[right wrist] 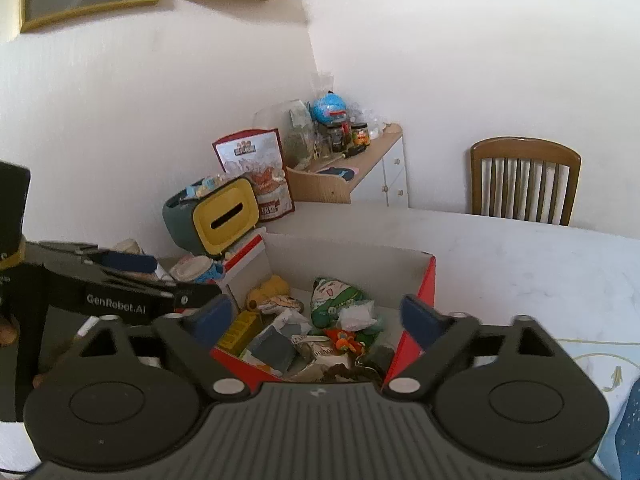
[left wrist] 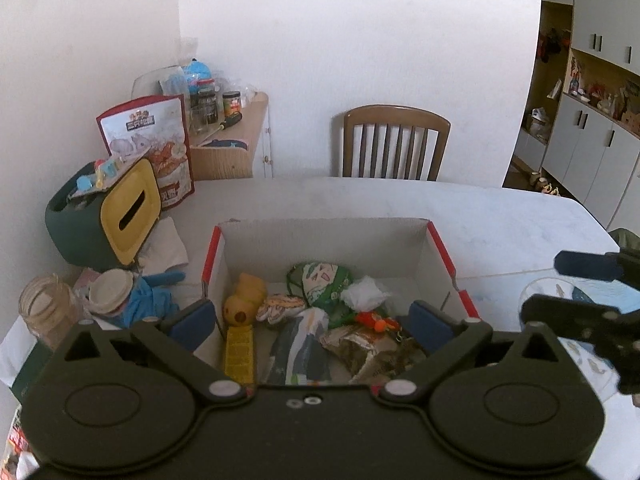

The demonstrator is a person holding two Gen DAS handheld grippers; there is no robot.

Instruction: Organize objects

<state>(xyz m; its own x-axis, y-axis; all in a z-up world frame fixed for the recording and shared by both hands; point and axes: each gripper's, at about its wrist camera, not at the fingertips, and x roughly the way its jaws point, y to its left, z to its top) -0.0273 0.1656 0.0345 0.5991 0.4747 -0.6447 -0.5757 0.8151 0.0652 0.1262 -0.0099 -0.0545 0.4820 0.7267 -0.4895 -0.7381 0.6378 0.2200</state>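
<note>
A white cardboard box with red edges (left wrist: pixel 320 240) (right wrist: pixel 352 256) stands on the pale table. Inside lie a yellow toy (left wrist: pixel 244 300) (right wrist: pixel 268 290), a green doll (left wrist: pixel 324 284) (right wrist: pixel 336 298), a yellow packet (left wrist: pixel 239 352) (right wrist: pixel 240 330), a white crumpled bag (left wrist: pixel 364 294) (right wrist: pixel 356 316), a small orange toy (left wrist: pixel 378 320) (right wrist: pixel 346 340) and a snack wrapper (left wrist: pixel 360 348). My left gripper (left wrist: pixel 316 320) hangs open over the box's near side, nothing between its blue pads. My right gripper (right wrist: pixel 320 316) is open above the box too, empty. Each gripper shows in the other's view: the right (left wrist: pixel 584 292) and the left (right wrist: pixel 132 280).
Left of the box sit a green and yellow tissue holder (left wrist: pixel 120 208) (right wrist: pixel 216 216), a red snack bag (left wrist: pixel 156 140) (right wrist: pixel 256 168), a glass jar (left wrist: pixel 48 312), a blue cloth (left wrist: pixel 148 300) and a paper cup (left wrist: pixel 110 292). A wooden chair (left wrist: pixel 394 144) (right wrist: pixel 524 180) stands behind the table.
</note>
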